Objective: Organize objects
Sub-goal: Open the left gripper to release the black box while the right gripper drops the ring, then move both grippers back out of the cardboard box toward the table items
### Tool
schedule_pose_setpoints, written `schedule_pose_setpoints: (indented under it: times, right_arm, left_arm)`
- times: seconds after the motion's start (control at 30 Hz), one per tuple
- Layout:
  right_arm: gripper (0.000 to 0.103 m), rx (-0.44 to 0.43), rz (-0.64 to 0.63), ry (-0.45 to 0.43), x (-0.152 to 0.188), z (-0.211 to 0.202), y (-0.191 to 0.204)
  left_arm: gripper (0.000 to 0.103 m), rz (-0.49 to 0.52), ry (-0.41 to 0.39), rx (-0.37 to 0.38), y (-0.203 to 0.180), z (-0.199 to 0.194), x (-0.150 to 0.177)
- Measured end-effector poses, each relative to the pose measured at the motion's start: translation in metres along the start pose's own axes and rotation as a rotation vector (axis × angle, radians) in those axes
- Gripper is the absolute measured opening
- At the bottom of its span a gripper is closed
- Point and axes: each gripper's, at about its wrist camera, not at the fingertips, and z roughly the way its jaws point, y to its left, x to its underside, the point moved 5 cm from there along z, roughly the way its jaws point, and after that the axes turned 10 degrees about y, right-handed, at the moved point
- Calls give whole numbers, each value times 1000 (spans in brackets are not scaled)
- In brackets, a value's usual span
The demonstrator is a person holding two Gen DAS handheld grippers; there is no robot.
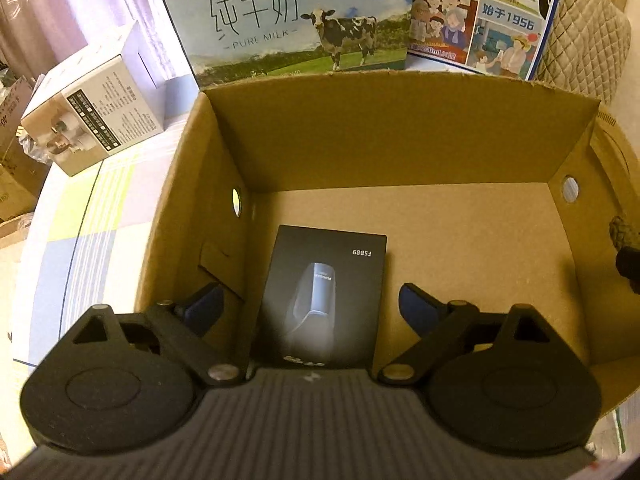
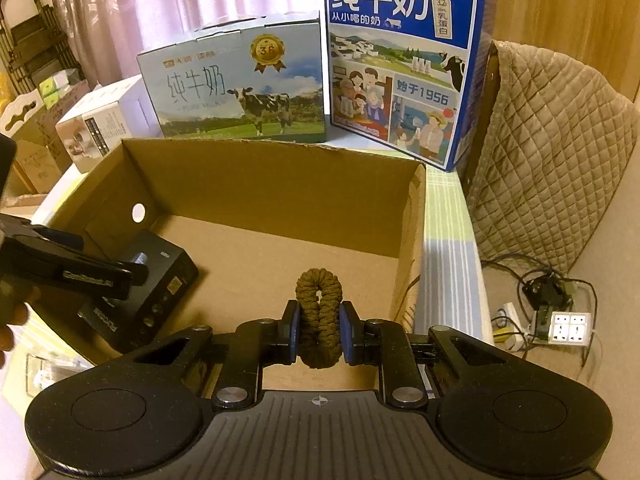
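Observation:
An open cardboard box (image 1: 400, 132) stands on the table. A black product box (image 1: 324, 296) with a shaver picture lies flat on its floor near the left wall. My left gripper (image 1: 310, 304) hangs over it, open, its blue pads (image 1: 204, 306) standing clear of both sides. My right gripper (image 2: 319, 332) is shut on a brown braided hair tie (image 2: 319, 300), held above the right part of the cardboard box (image 2: 280, 184). The right wrist view shows the black product box (image 2: 160, 280) under the left gripper (image 2: 100, 256).
Behind the cardboard box stand a cow-print milk carton (image 2: 240, 84) and a blue milk carton (image 2: 404, 64). A white product box (image 1: 92, 116) sits on the table at the left. A quilted chair cover (image 2: 552, 152) and a power strip (image 2: 570, 326) with cables are on the right.

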Motion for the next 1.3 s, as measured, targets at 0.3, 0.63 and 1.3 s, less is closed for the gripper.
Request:
schedule_pose_setpoints:
  times: [0.3, 0.63, 1.3]
  right_arm:
    - [55, 31, -10, -46, -6, -3, -2]
    - [65, -42, 0, -86, 7, -31, -1]
    - [67, -116, 61, -160, 63, -98, 29]
  left_arm:
    - [93, 6, -47, 16, 1, -20, -1]
    - [97, 7, -90, 47, 6, -48, 14]
    - [97, -11, -154, 105, 47, -126, 96]
